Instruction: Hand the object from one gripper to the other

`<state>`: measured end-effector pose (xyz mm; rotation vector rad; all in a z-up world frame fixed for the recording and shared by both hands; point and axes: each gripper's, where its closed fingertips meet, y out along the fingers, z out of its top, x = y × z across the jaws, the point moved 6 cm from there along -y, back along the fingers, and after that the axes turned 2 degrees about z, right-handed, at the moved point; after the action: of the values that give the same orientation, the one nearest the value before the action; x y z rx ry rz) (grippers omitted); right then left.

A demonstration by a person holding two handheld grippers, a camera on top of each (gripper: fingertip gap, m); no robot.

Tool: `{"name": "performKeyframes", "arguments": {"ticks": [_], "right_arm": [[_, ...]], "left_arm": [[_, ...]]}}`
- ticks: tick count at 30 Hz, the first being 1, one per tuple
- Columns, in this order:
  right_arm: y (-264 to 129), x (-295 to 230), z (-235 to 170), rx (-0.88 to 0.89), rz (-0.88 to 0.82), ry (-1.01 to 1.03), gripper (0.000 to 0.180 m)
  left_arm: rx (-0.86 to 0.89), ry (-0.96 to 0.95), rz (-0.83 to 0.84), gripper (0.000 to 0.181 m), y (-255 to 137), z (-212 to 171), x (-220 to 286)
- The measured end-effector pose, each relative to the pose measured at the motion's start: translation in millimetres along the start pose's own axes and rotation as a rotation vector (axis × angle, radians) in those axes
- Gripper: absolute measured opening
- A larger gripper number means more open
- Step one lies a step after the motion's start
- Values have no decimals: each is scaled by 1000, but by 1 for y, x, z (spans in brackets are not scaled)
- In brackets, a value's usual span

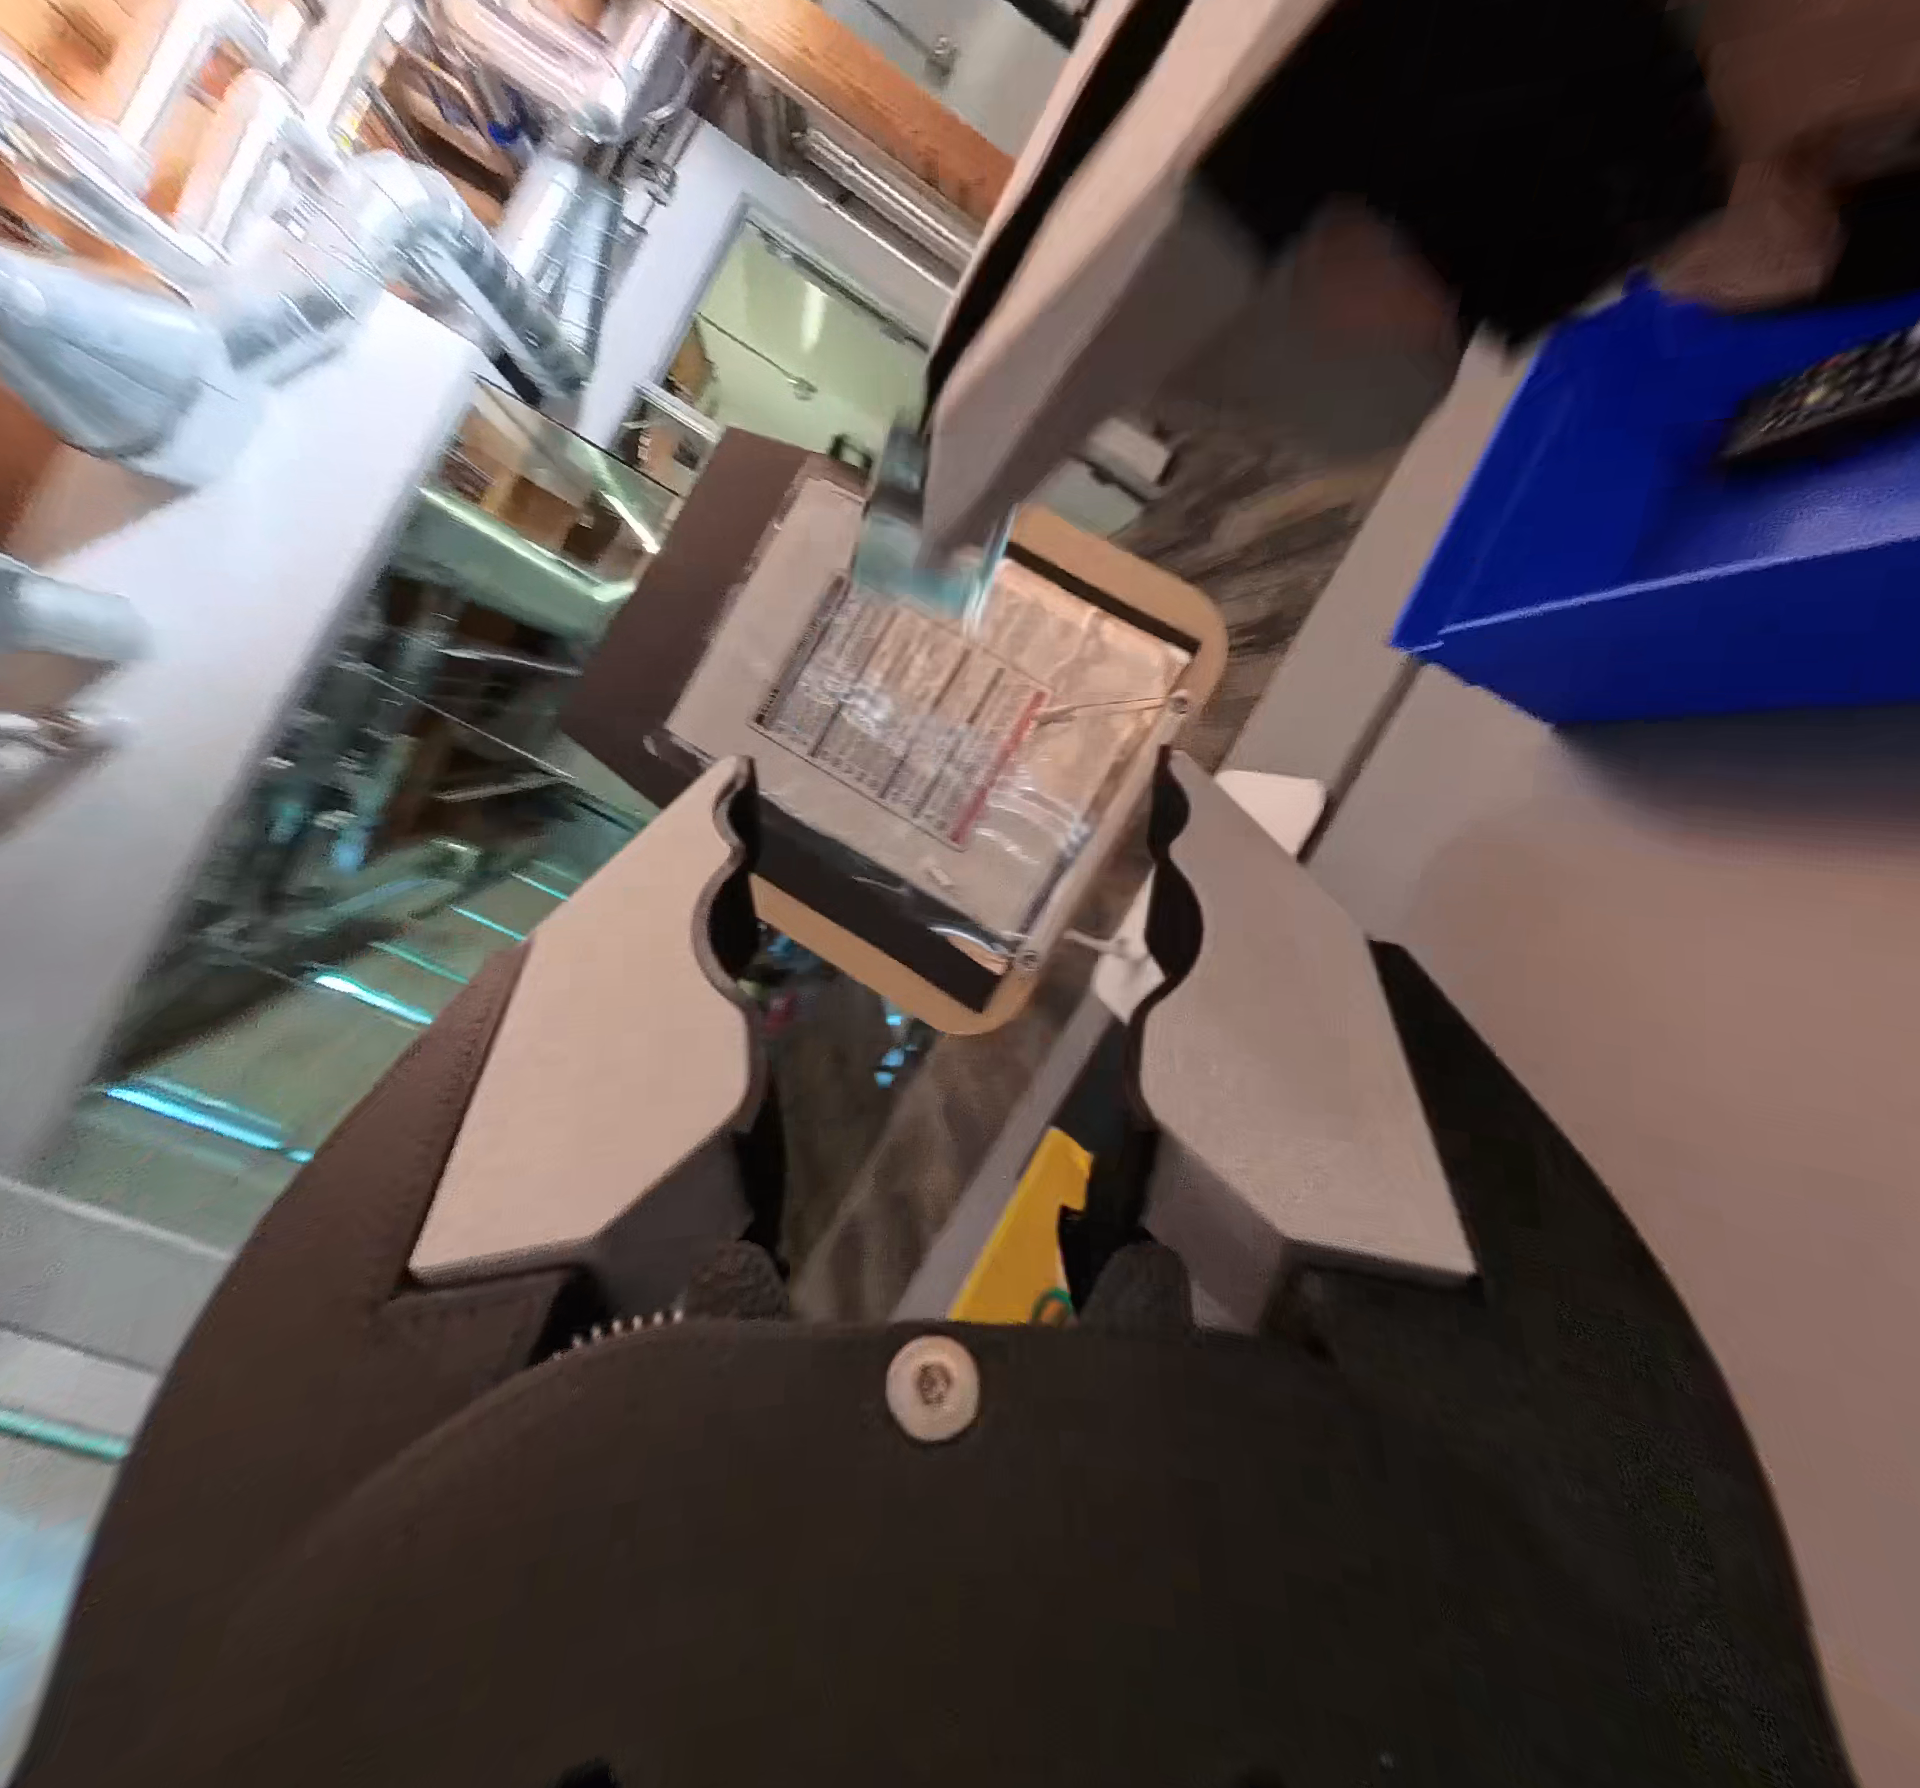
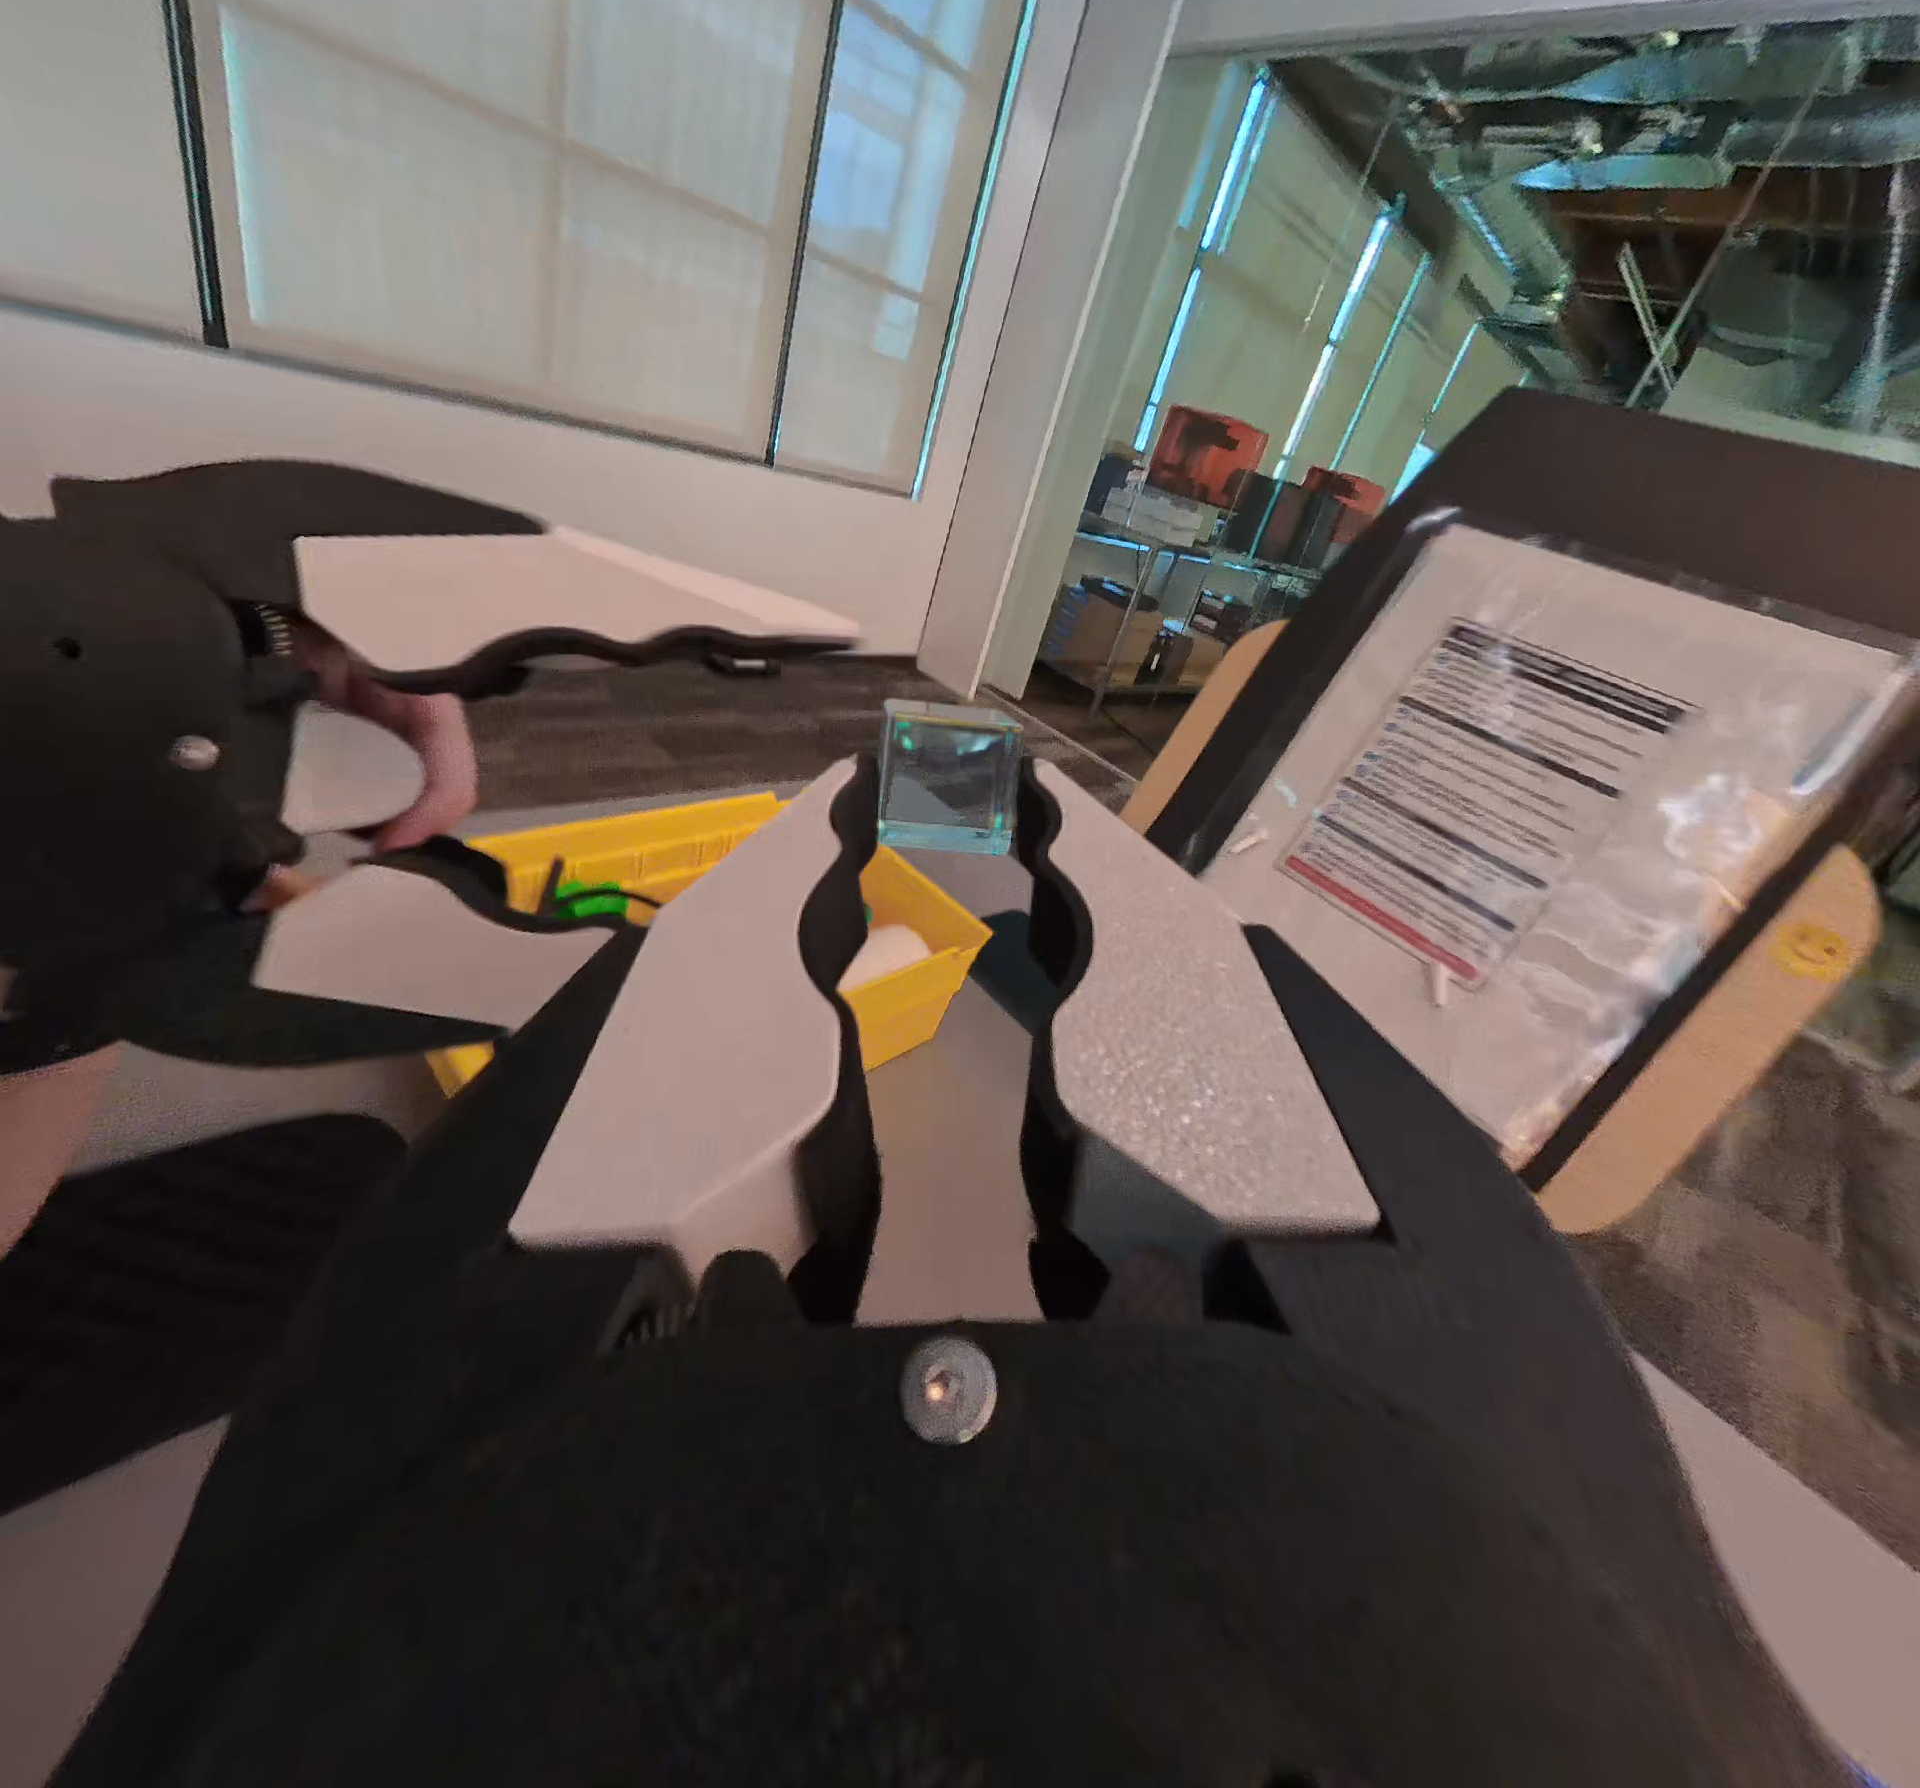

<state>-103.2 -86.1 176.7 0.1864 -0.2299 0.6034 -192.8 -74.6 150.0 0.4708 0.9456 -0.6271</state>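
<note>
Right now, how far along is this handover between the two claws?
Done: the right gripper has the clear cube pinched at its fingertips, lifted above the yellow bin. In hand: the left gripper is wide open and empty, a little way off to the cube's side. Left: bring the open fingers around the cube, close them, then let the right gripper release.

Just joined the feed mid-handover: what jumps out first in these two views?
The small clear glass cube pinched at the fingertips of the right tool, held up in the air. The left tool gapes open and empty; beyond it stands the tan board with a plastic-covered sheet. A yellow plastic bin sits on the table below the cube.
</note>
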Motion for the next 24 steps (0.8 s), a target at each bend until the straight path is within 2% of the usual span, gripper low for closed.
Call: {"name": "performKeyframes", "arguments": {"ticks": [1,2,4,8,11,14,17,19,24], "right_arm": [[-14,16,5,13,-17,38,25],[-29,35,6,3,-43,83,25],[-57,75,-13,-137,-102,198,25],[-95,153,-103,-475,-279,382,25],[-103,194,-177,-648,-397,507,26],[-101,213,-232,-754,-501,569,26],[-94,216,-270,-886,-525,543,26],[-92,215,-291,-978,-516,523,26],[-86,214,-323,-1084,-512,520,27]], "left_arm": [[-2,-45,-21,77,-4,0,-4],[-6,-78,-33,75,-8,-2,-10],[-28,-121,-50,67,-17,-8,-20],[-90,-159,-62,62,-27,-25,-34],[-116,-162,-73,61,-28,-33,-36],[-149,-165,-102,61,-24,-39,-33],[-164,-155,-103,59,-19,-41,-31],[-173,-152,-120,59,-18,-41,-27],[-206,-126,-131,57,-15,-44,-22]]}}
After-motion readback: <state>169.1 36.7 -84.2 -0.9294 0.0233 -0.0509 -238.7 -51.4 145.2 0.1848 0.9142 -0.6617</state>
